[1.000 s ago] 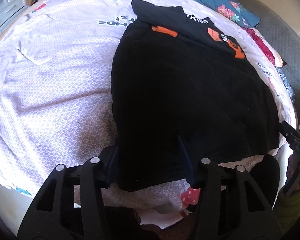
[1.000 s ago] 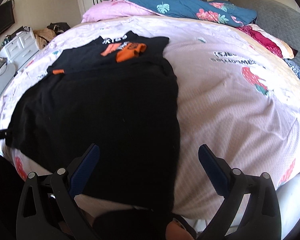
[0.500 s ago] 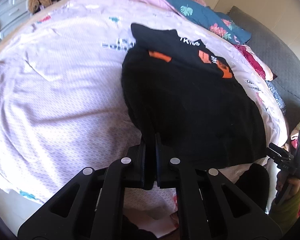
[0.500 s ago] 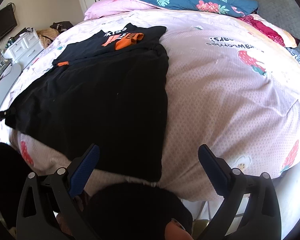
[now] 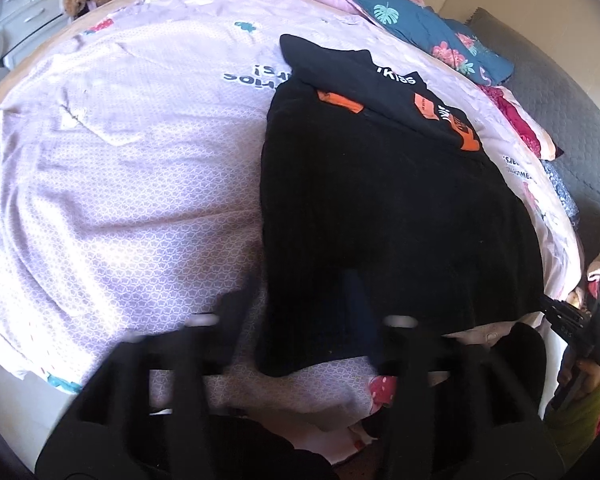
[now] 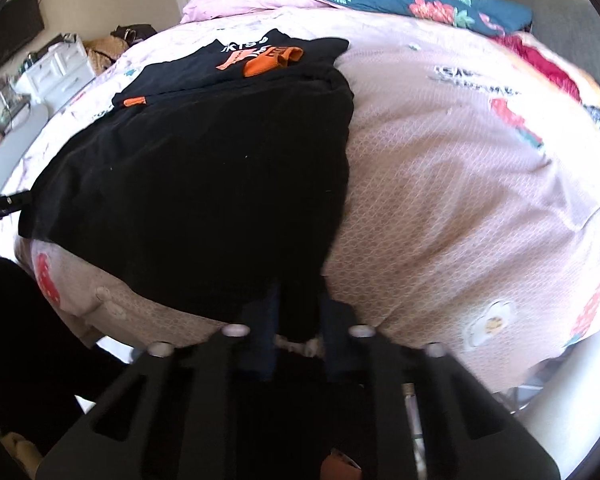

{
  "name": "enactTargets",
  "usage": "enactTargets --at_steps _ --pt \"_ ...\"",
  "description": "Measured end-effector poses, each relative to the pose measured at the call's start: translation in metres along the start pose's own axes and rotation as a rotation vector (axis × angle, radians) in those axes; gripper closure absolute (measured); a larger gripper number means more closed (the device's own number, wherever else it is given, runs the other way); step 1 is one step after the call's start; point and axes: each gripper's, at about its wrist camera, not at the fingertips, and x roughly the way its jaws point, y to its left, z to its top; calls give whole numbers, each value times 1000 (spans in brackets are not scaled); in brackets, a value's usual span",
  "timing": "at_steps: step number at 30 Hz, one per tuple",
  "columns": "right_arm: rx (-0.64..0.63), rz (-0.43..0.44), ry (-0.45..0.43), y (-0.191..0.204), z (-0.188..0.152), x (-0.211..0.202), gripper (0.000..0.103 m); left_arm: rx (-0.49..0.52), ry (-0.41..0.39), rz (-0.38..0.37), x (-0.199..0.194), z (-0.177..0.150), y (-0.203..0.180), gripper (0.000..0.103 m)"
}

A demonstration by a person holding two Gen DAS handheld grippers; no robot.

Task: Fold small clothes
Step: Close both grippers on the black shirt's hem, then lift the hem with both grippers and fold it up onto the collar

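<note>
Black cotton garment (image 5: 388,216) lies flat on the pink patterned bedspread (image 5: 120,184). My left fingers (image 5: 296,320) stand apart over its near hem; my right fingers (image 6: 296,320) pinch its near corner.

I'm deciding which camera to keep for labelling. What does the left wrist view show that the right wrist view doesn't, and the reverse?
Only the left wrist view: the left claw, open and blurred, straddling the black garment's near-left corner, and white drawers up close.

Only the right wrist view: the right claw, nearly closed around the near-right hem, and a wall-mounted TV.

Both: the garment, a black-and-orange shirt, the pink bedspread.
</note>
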Motion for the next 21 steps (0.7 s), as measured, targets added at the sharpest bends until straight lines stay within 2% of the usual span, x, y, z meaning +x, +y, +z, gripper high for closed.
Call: enactTargets --at_steps 2,5,8,12,21 --pt "23 52 -41 -3 3 -10 94 -16 12 -11 2 -1 3 56" --pt "35 79 -111 -4 12 -24 95 -20 41 -27 8 -3 4 58" --pt "63 105 -172 -6 23 -36 95 8 82 -52 16 -5 -2 99" --pt "91 108 -233 -9 32 -47 95 12 47 -59 9 -5 -3 101" --pt "152 109 -345 -21 38 -67 95 0 -149 -88 -39 19 0 101"
